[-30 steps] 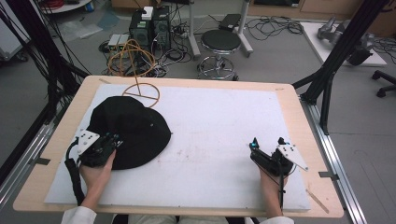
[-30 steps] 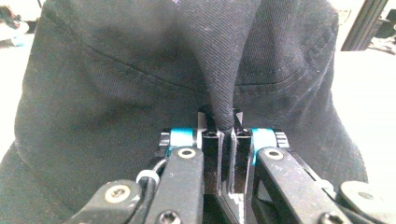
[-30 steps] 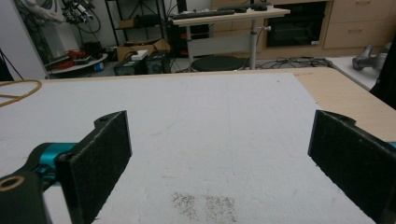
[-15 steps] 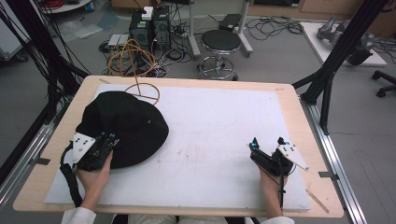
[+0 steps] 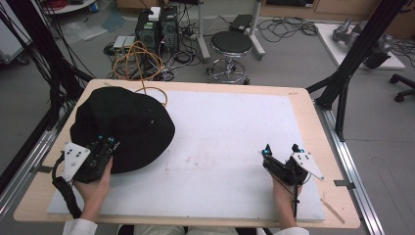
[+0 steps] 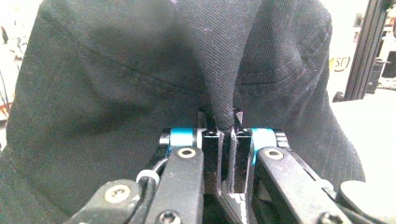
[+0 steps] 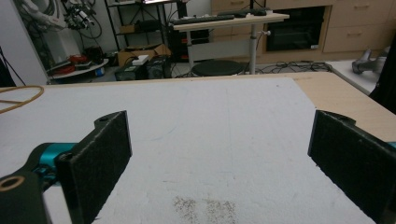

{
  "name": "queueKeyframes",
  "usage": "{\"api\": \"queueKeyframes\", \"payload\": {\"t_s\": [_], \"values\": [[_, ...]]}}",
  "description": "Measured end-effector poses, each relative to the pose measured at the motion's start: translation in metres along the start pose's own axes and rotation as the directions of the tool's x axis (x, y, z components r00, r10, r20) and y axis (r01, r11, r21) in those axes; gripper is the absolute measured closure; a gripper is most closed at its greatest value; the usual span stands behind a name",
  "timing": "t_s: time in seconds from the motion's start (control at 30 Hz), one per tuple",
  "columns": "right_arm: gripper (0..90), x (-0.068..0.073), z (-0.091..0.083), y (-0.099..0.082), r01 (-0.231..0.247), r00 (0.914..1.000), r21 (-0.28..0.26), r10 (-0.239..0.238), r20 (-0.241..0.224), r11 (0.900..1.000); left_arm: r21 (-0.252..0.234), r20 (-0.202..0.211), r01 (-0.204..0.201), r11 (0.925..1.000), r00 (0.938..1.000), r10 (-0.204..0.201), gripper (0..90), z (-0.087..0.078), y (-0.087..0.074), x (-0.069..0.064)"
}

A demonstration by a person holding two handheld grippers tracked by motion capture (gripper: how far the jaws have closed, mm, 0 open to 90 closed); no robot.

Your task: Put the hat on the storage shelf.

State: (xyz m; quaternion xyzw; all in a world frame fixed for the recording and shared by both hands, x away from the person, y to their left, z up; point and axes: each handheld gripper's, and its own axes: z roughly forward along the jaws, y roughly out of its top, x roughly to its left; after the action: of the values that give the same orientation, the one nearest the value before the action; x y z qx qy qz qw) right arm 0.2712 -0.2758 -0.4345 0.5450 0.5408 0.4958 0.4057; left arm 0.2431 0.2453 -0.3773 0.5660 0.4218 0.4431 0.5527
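Left gripper (image 5: 105, 145): jaws pinched together on a fold of the black hat (image 5: 122, 127), at the hat's near edge; the person's left hand (image 5: 93, 181) is wrapped around the handle.
Left gripper, close up (image 6: 224, 126): from its own view the jaws meet with a ridge of dark twill rising out between them, the seam stitching of the hat (image 6: 140, 79) running across above.
Right gripper (image 5: 281, 150): jaws spread wide with nothing between them, resting low over the mat near the table's front right, well apart from the hat.
Right gripper, close up (image 7: 219, 140): its two black pads stand far apart at either side of the view, bare white surface between them.
Hat: lies on the left part of the table, its far brim near the back left corner.
Surface: a white mat (image 5: 230, 132) covers most of a pale wooden table (image 5: 313, 105); a faint brownish smudge (image 7: 205, 207) marks the mat just ahead of the right gripper.
Orange cable (image 5: 147, 88): loops over the table's back edge beside the hat.
Room: grey floor, a round black stool (image 5: 231, 44) behind the table, computer boxes (image 5: 156, 27) amid tangled cables, black frame struts (image 5: 352, 54) at the right.
Right gripper view alone: a desk (image 7: 224, 19) and wooden drawers (image 7: 355, 23) along the far wall.
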Motion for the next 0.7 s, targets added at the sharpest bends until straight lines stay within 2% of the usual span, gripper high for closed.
{"api": "queueKeyframes", "payload": {"t_s": [0.2,0.4,0.7], "values": [[5.2,0.0,0.0,0.0,0.0,1.0,0.0,0.0,0.0,1.0,-0.039,-0.016,-0.009,0.9992,0.9998,0.009,86.7,-0.005,0.008,0.001],[5.2,0.0,0.0,0.0,0.002,1.0,-0.001,-0.002,0.0,1.0,-0.073,-0.049,-0.014,0.9972,0.9987,0.01,86.7,-0.007,0.019,0.003],[5.2,0.0,0.0,0.0,0.0,1.0,0.001,0.0,-0.001,1.0,-0.137,-0.044,-0.022,0.9904,0.9989,0.017,86.7,-0.008,0.037,0.0]]}}
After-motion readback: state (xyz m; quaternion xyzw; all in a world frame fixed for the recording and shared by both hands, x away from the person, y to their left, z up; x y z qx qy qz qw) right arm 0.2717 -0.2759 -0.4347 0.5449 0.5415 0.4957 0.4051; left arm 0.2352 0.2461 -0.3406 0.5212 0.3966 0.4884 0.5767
